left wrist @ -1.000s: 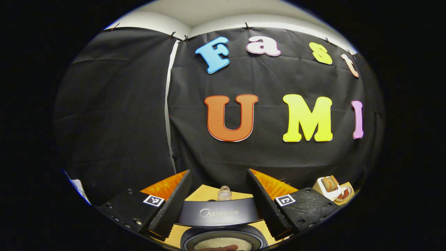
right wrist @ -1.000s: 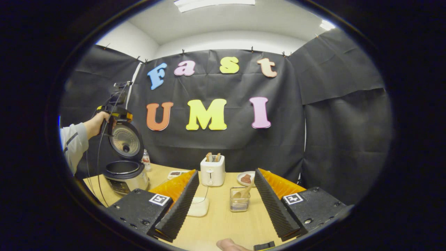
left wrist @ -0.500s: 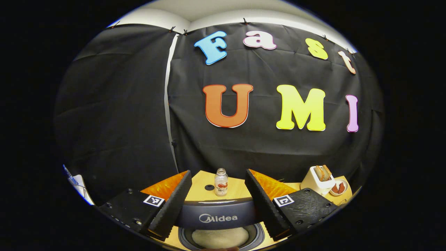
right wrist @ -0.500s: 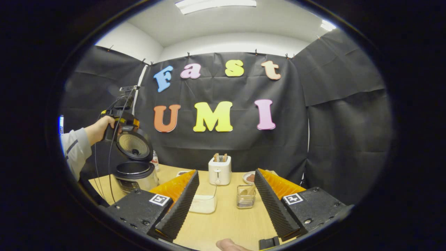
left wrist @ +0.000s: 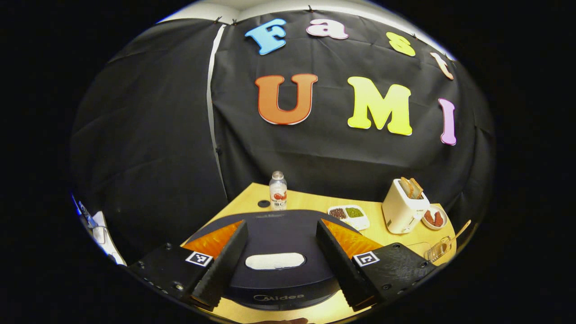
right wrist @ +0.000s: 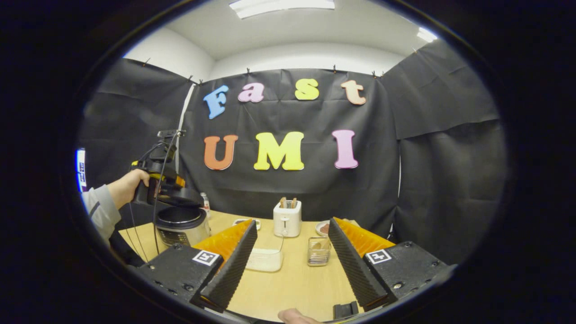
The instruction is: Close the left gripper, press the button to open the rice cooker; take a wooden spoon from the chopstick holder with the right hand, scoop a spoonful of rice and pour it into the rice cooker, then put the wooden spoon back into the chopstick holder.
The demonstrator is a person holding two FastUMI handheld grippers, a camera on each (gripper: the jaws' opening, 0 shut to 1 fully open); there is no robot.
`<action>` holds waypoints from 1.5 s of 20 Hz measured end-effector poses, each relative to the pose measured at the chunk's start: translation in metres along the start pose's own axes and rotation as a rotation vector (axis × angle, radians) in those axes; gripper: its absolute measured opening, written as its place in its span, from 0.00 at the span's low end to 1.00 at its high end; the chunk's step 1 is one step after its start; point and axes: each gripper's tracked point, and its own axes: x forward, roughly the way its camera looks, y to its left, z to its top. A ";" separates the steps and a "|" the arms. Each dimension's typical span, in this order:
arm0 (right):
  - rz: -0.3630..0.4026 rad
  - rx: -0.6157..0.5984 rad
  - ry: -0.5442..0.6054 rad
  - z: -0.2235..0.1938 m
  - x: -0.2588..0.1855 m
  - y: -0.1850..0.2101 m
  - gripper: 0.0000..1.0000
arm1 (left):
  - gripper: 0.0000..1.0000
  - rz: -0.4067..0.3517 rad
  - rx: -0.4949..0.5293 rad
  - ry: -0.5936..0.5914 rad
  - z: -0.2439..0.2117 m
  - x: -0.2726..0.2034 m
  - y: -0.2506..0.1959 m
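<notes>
The rice cooker's dark lid (left wrist: pixel 274 252) lies nearly flat under my left gripper (left wrist: pixel 281 225), whose fingers stand apart over its top. In the right gripper view a hand holds that left gripper (right wrist: pixel 173 191) on the lowered lid above the silver rice cooker (right wrist: pixel 182 225). My right gripper (right wrist: pixel 292 222) hangs open over the table with nothing between its fingers. Beyond it stands the wire chopstick holder (right wrist: pixel 318 252) with the wooden spoon (right wrist: pixel 317 245) inside, and a clear rice container (right wrist: pixel 265 260) sits to its left. The holder (left wrist: pixel 437 253) and the wooden spoon (left wrist: pixel 460 226) also appear in the left gripper view.
A white toaster (right wrist: pixel 287 218) with bread stands at the back of the wooden table (right wrist: pixel 292 288), a small plate (right wrist: pixel 323 228) beside it. A bottle (left wrist: pixel 277 191) and a divided tray (left wrist: pixel 348 213) sit behind the cooker. A sleeve (right wrist: pixel 96 211) is at the left.
The cooker lid has swung down from upright to almost shut, with the left gripper following it down. The right gripper has pulled back a little from the holder, which now holds the spoon upright.
</notes>
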 end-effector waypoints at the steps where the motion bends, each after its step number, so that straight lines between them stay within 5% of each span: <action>1: 0.003 -0.006 -0.005 0.003 -0.003 0.001 1.00 | 0.98 -0.006 -0.010 0.015 -0.007 -0.002 0.000; 11: 0.029 -0.023 -0.034 0.018 -0.022 0.022 0.96 | 0.99 -0.012 0.025 0.152 -0.066 -0.019 -0.003; 20: 0.064 -0.042 -0.051 0.018 -0.029 0.041 0.96 | 0.99 -0.013 0.027 0.160 -0.093 -0.043 -0.008; 30: 0.065 -0.043 -0.007 -0.001 -0.022 0.045 0.96 | 0.99 0.014 0.025 -0.058 -0.094 -0.047 -0.007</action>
